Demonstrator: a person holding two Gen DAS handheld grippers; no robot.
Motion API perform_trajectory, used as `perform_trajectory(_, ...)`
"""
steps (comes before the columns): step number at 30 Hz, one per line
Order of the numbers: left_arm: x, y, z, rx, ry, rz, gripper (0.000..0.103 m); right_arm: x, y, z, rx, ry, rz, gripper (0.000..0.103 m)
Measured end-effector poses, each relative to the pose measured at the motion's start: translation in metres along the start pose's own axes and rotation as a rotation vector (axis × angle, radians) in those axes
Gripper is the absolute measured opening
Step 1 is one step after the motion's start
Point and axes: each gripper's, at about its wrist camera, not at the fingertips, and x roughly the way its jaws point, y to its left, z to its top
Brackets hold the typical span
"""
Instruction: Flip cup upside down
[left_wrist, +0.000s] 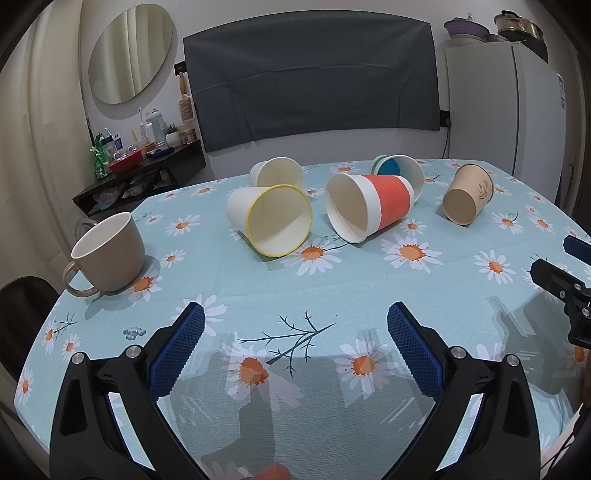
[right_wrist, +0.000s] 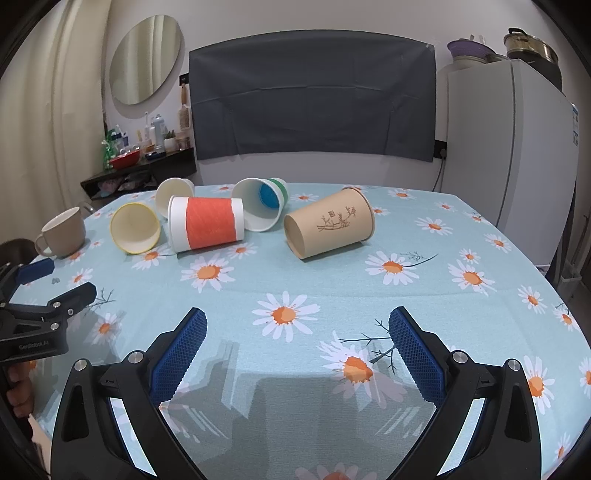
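My left gripper (left_wrist: 295, 325) wide open, holding nothing, above near edge of table (left_wrist: 369, 435). My right gripper (right_wrist: 297, 326) wide open too, nothing in it. Five paper cups lie on sides, far half of daisy cloth: yellow-rim cup (left_wrist: 271, 219), plain white cup (left_wrist: 277, 173), red-band cup (left_wrist: 369, 206), green cup with blue inside (right_wrist: 260, 208), tan cup (right_wrist: 330, 223). Red-band cup touches green cup. Beige mug (left_wrist: 109, 251) stands upright, far left, apart from others.

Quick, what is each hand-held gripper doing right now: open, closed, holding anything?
Left hand-held gripper: open, holding nothing, above the daisy-print tablecloth.
Right hand-held gripper: open, holding nothing.
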Motion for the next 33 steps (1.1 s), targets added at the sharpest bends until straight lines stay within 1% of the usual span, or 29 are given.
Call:
perform_trajectory(8,0.000,-0.004,-0.001,0.020,0.001,-0.004,0.097,-0.001,0.002,-0.001,-0.009,0.003,0.004,0.095)
perform_trajectory(13,0.000,-0.003,0.001,0.012,0.011,-0.015,0.097,0.001,0.001,0.000,-0.012,0.007,0.008,0.095)
perform_trajectory(21,0.010,-0.001,0.004,0.001,0.070,-0.017,0.097,0.000,0.002,-0.001,-0.016,0.004,0.021,0.095)
perform_trajectory(25,0.019,-0.002,0.007,0.012,0.116,-0.016,0.097,-0.001,0.001,-0.001,-0.014,-0.002,0.026,0.095)
perform_trajectory(28,0.025,-0.005,0.012,0.021,0.131,-0.011,0.097,-0.002,0.001,-0.002,-0.012,-0.005,0.031,0.095)
perform_trajectory(33,0.030,-0.005,0.027,0.020,0.141,-0.025,0.097,-0.001,0.001,0.000,-0.013,-0.001,0.042,0.095)
